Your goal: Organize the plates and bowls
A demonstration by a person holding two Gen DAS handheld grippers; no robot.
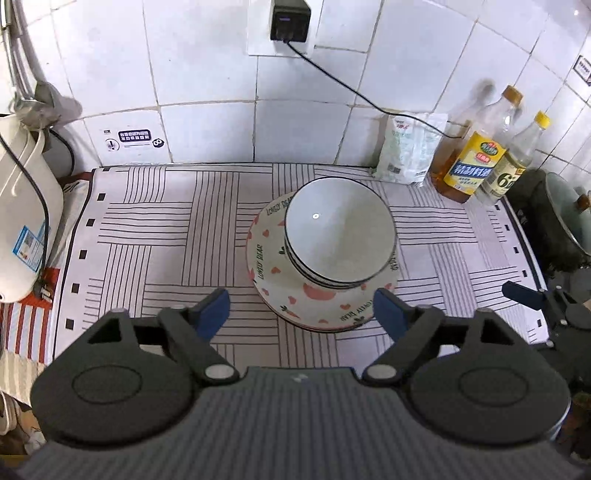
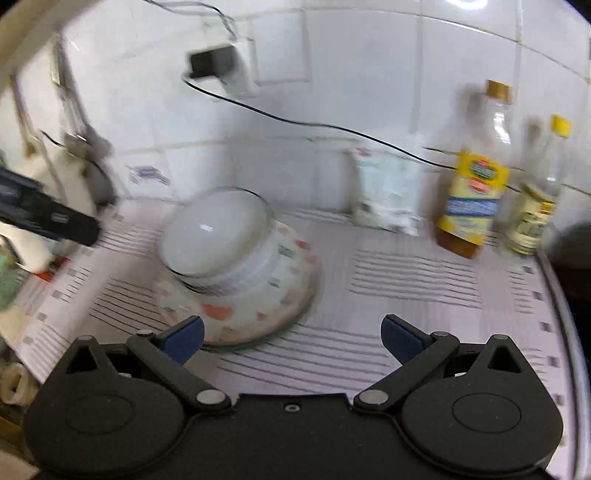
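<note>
A stack of white bowls with dark rims (image 1: 338, 230) sits nested on patterned "Lovely Bear" dishes with pink hearts (image 1: 314, 299) in the middle of the striped mat (image 1: 166, 236). My left gripper (image 1: 301, 312) is open and empty, just in front of the stack. In the right wrist view, which is blurred, the same stack (image 2: 236, 266) lies ahead and left. My right gripper (image 2: 291, 338) is open and empty, its left finger near the stack's front edge. The right gripper also shows at the far right of the left wrist view (image 1: 532, 295).
Two bottles (image 1: 480, 155) (image 1: 517, 162) and a white bag (image 1: 408, 147) stand at the back right by the tiled wall. A charger and cable (image 1: 290, 18) hang on the wall. A white appliance (image 1: 22, 206) is at the left, a pot (image 1: 565, 218) at the right.
</note>
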